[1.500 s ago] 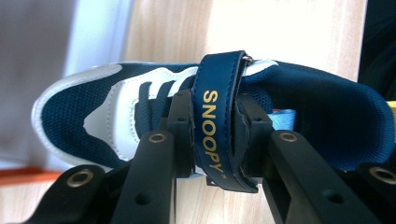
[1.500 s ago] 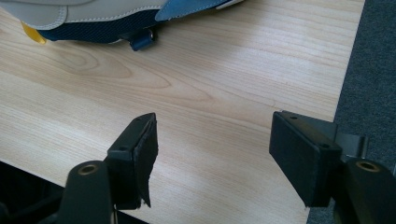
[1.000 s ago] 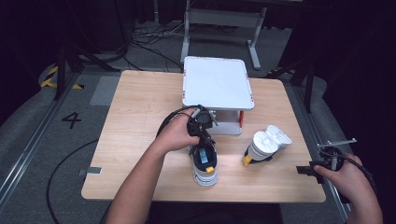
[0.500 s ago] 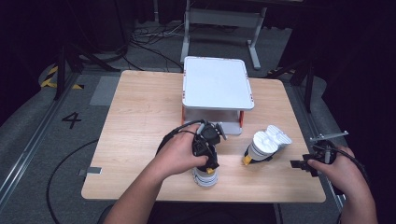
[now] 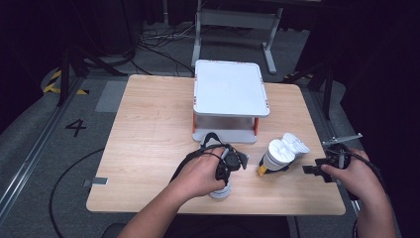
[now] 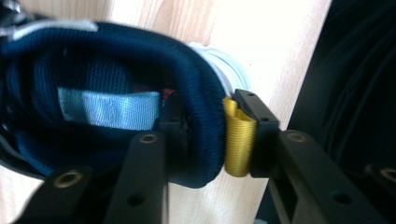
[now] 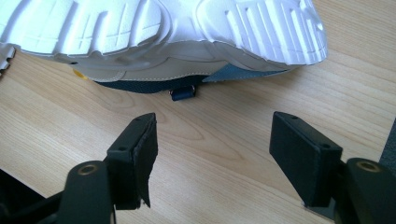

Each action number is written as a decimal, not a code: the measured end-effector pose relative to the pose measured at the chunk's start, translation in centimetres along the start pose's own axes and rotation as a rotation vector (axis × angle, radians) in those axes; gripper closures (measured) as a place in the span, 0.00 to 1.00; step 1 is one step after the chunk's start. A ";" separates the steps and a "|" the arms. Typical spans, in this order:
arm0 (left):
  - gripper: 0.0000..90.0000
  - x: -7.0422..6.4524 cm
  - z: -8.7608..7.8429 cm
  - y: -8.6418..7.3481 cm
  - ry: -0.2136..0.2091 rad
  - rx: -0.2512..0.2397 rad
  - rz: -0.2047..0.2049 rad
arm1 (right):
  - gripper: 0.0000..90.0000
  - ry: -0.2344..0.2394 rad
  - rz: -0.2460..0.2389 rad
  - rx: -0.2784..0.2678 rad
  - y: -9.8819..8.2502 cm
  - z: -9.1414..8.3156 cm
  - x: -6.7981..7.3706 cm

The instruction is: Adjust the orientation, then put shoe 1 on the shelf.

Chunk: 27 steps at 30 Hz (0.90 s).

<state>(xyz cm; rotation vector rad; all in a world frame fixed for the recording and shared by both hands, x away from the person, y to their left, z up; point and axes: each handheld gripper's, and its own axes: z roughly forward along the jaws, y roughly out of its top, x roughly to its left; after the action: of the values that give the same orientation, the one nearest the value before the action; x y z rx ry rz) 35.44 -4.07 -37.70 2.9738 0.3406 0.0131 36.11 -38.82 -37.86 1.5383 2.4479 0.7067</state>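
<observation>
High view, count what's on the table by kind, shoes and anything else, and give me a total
Shoes: 2, one lying on its side, one under the left gripper
White rack: 1
Total: 3

The person's left hand [image 5: 200, 176] is covering most of the navy shoe [image 5: 219, 191]; the white-soled shoe [image 7: 163, 37] is running off the right gripper view's top edge.
</observation>
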 end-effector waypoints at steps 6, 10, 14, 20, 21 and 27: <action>0.78 0.0 -1.2 -0.1 0.059 -0.002 0.043 | 0.37 -0.007 0.005 -0.010 -0.2 -0.3 0.0; 0.78 0.5 -3.2 -0.7 0.120 -0.089 0.086 | 0.37 -0.010 0.010 -0.003 -0.4 -0.3 -0.1; 0.78 2.3 -4.0 -1.3 0.133 -0.162 0.139 | 0.37 -0.009 0.016 0.003 -0.6 -0.1 -0.1; 0.78 5.0 -2.9 -1.0 0.129 -0.167 0.160 | 0.37 -0.025 0.035 0.018 -1.4 -0.2 -0.3; 0.78 5.4 -2.8 -0.9 0.132 -0.163 0.166 | 0.37 -0.030 0.041 0.019 -1.5 -0.2 -0.3; 0.78 8.1 -1.7 -0.4 0.170 -0.164 0.170 | 0.36 -0.021 0.052 0.029 -2.3 -0.1 -0.3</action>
<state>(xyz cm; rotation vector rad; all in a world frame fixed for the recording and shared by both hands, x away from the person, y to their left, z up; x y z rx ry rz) 43.16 -1.58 -36.11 2.8347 0.0985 0.2990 34.37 -39.88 -38.88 1.6174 2.4216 0.6625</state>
